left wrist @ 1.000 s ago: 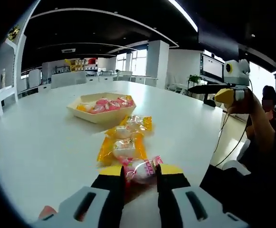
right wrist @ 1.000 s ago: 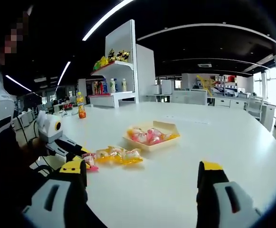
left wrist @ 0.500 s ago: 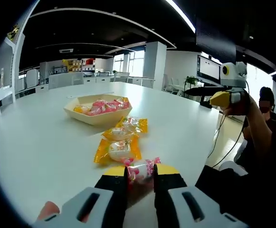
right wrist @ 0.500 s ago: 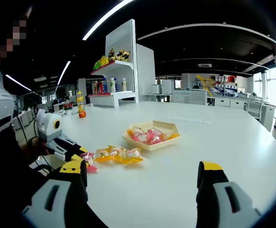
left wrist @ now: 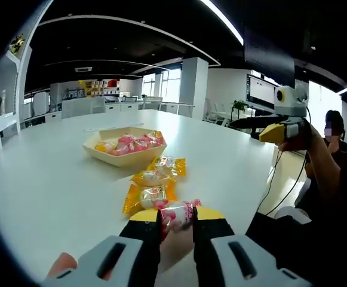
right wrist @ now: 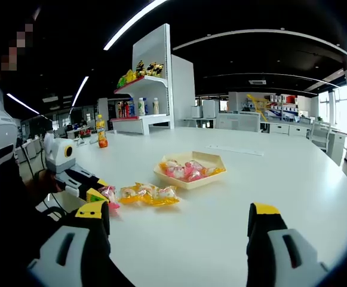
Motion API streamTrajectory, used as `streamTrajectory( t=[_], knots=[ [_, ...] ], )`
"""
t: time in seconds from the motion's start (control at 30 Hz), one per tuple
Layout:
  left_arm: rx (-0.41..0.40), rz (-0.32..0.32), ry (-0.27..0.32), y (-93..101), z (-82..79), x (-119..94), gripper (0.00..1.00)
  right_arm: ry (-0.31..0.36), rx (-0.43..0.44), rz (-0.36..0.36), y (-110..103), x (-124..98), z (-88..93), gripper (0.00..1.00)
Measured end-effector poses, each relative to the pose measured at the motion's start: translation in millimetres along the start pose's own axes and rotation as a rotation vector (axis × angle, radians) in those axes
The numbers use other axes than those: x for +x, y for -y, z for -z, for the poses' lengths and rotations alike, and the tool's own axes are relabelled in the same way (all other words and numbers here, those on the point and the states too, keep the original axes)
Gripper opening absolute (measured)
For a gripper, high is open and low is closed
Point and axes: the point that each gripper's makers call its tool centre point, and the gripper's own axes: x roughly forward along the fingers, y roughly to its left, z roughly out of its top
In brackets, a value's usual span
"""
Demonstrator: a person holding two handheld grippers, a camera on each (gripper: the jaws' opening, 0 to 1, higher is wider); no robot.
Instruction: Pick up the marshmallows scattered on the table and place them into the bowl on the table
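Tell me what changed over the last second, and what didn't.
The left gripper, shut on the pink-wrapped marshmallow throughout, has lifted it off the table; in the right gripper view it now hangs higher. Unchanged: the two orange-wrapped marshmallows lie short of the bowl, and the right gripper stays open, holding nothing.

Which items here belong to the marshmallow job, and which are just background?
Job: pink marshmallow in left gripper; two orange marshmallows; bowl; right gripper.
Background: table; shelf; bottle.
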Motion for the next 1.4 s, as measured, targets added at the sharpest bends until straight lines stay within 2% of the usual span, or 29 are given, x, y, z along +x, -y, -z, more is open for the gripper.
streamTrajectory(
  t=[0.3,0.8,1.03,1.4],
  knots=[
    [0.015,-0.007,0.024,-6.5,-12.8,-6.0,0.20,-0.005,-0.006,0.000,0.0,-0.3,-0.2,0.93],
    [0.048,-0.070,0.070,-43.0,-37.5,-19.0,0.19,0.002,-0.011,-0.010,-3.2,1.8,-3.6,0.92],
    [0.077,-0.081,0.099,-48.3,-47.7,-26.8,0.20,-0.001,-0.008,0.000,-0.5,-1.3,-1.9,0.92],
    [0.097,-0.092,0.106,-55.9,-54.7,-34.3,0.20,0.001,-0.010,0.005,1.1,-4.3,-1.6,0.92]
  ],
)
